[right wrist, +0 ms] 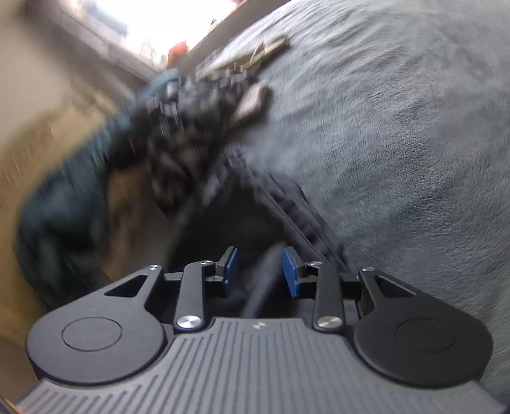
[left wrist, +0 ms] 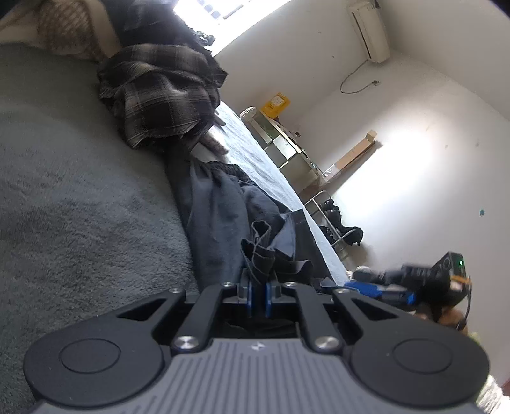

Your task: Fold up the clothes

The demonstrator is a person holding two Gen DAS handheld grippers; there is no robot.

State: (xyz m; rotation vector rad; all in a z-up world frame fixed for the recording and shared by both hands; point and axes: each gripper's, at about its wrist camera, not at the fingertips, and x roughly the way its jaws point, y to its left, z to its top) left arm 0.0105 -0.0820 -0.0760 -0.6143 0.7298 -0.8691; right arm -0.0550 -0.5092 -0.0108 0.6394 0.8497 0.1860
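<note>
Here the left tool (left wrist: 258, 288) has its blue pads (left wrist: 249, 294) pinched together on a bunched edge of the dark grey garment (left wrist: 220, 210), whose folds rise just ahead of the fingertips. That garment lies stretched along the grey fleece blanket (left wrist: 79, 197) covering the bed, its elastic waistband at the far end. Beyond it sits a crumpled plaid garment (left wrist: 159, 95). The right tool (left wrist: 392, 286) shows low at the right of the left wrist view, near the bed's edge. In the blurred right wrist view, the right tool (right wrist: 259, 270) stands with its blue pads (right wrist: 291, 270) apart, a dark fold of cloth (right wrist: 264, 280) lying between them but not gripped. Farther off, a white wall carries an air conditioner (left wrist: 369, 28).
</note>
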